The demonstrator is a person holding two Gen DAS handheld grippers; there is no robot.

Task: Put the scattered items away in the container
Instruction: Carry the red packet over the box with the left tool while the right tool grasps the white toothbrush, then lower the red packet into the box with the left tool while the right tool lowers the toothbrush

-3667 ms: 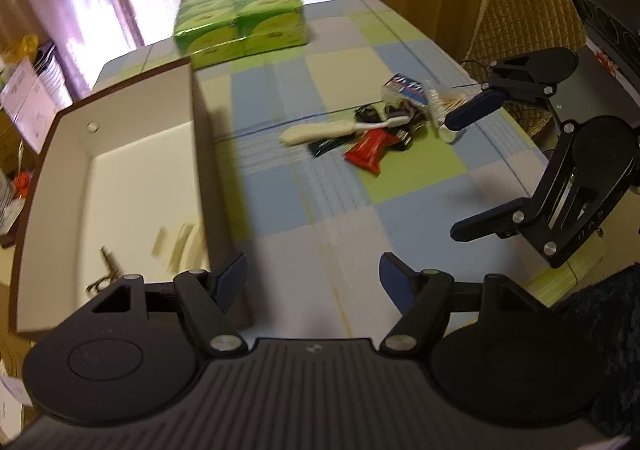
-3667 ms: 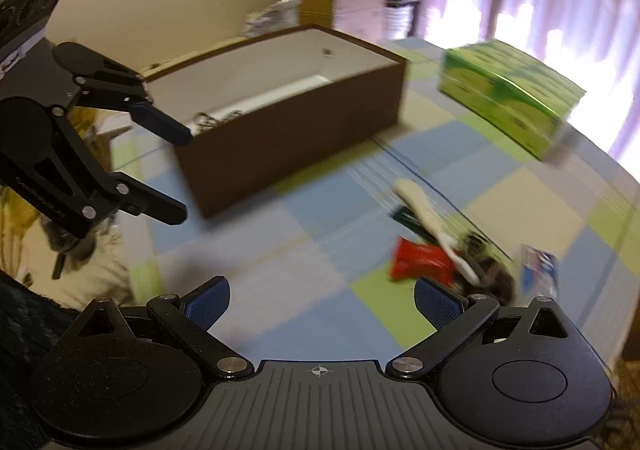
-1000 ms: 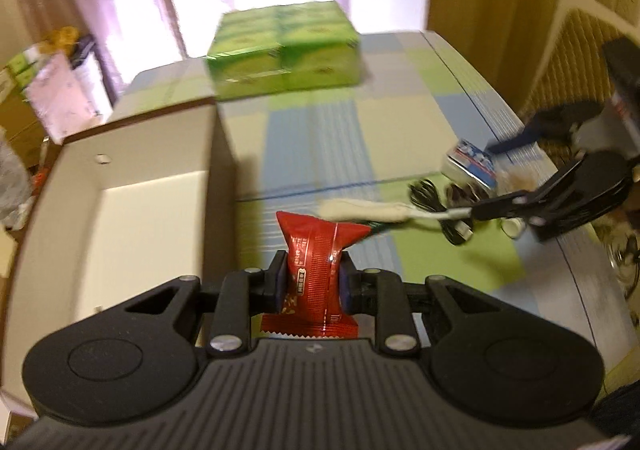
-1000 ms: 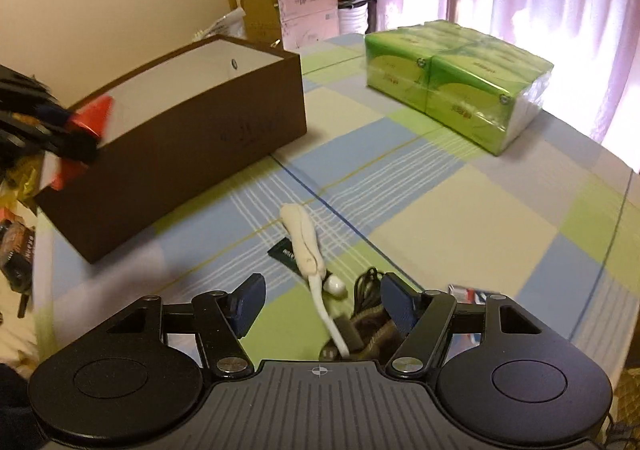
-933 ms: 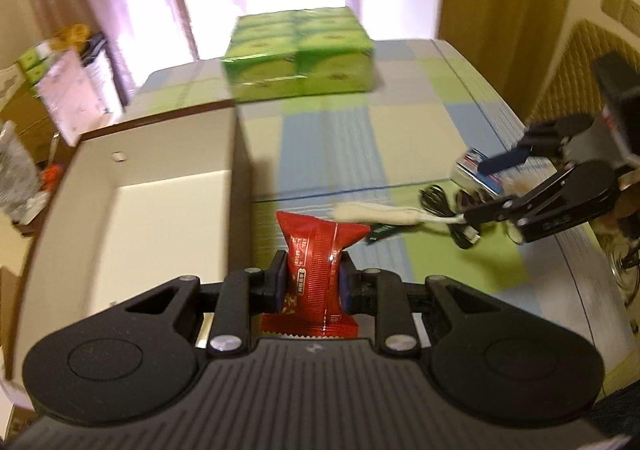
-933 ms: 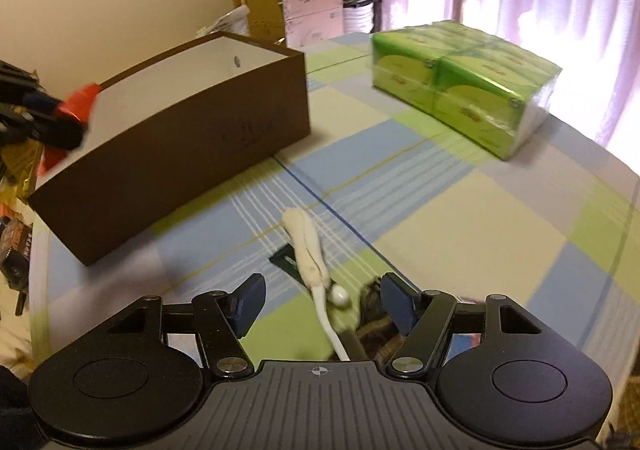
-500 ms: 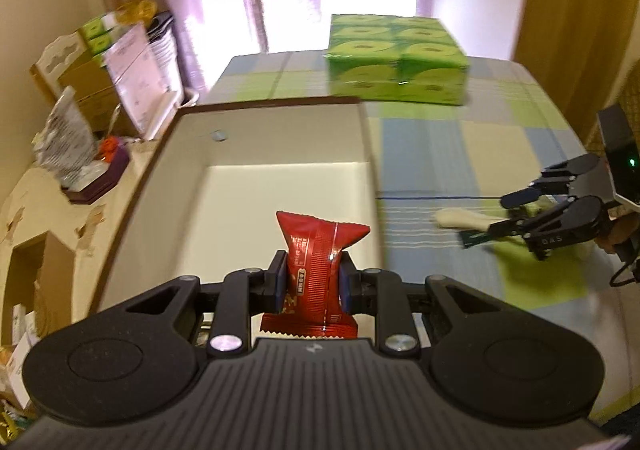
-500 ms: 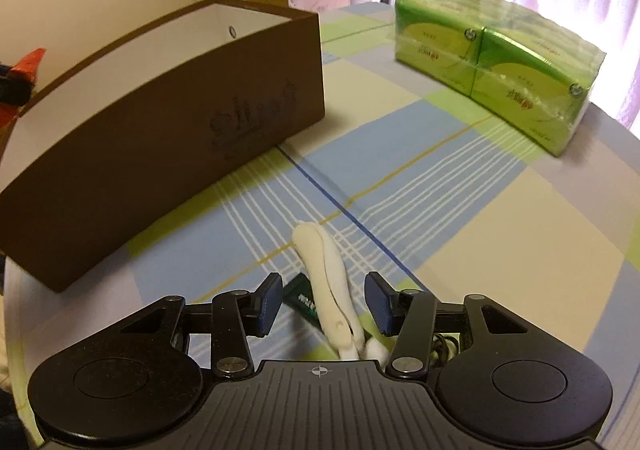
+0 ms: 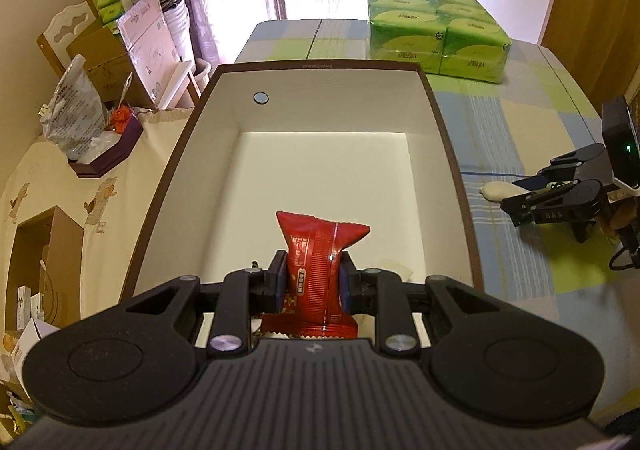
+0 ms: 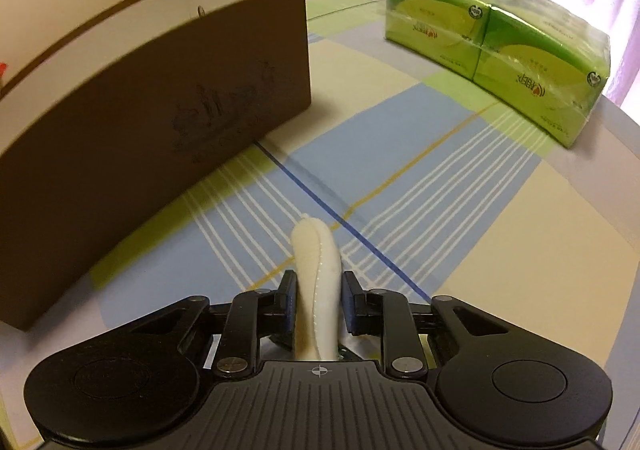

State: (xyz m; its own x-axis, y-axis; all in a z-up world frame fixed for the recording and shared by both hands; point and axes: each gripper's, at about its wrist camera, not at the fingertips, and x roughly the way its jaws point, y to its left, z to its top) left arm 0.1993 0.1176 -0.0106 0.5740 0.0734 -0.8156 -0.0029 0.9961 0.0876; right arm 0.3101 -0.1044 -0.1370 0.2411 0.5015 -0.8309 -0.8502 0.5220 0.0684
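Observation:
My left gripper [image 9: 313,277] is shut on a red snack packet [image 9: 318,262] and holds it over the near end of the brown box [image 9: 448,154], which has a white inside. A few small items lie on the box floor under the packet, mostly hidden. My right gripper [image 10: 318,300] is shut on a cream-white soft-handled item [image 10: 316,274] low over the checked tablecloth [image 10: 460,218], to the right of the brown box [image 10: 160,90]. The right gripper also shows in the left wrist view [image 9: 532,192] with the white item's tip [image 9: 496,190].
A green multipack of tissue boxes [image 9: 436,36] stands at the far end of the table, also in the right wrist view [image 10: 500,38]. Cardboard boxes and bags [image 9: 100,62] crowd a side cabinet left of the box.
My left gripper has carried the red packet from beside the box to above its inside. My right gripper has come down and shut on the white item.

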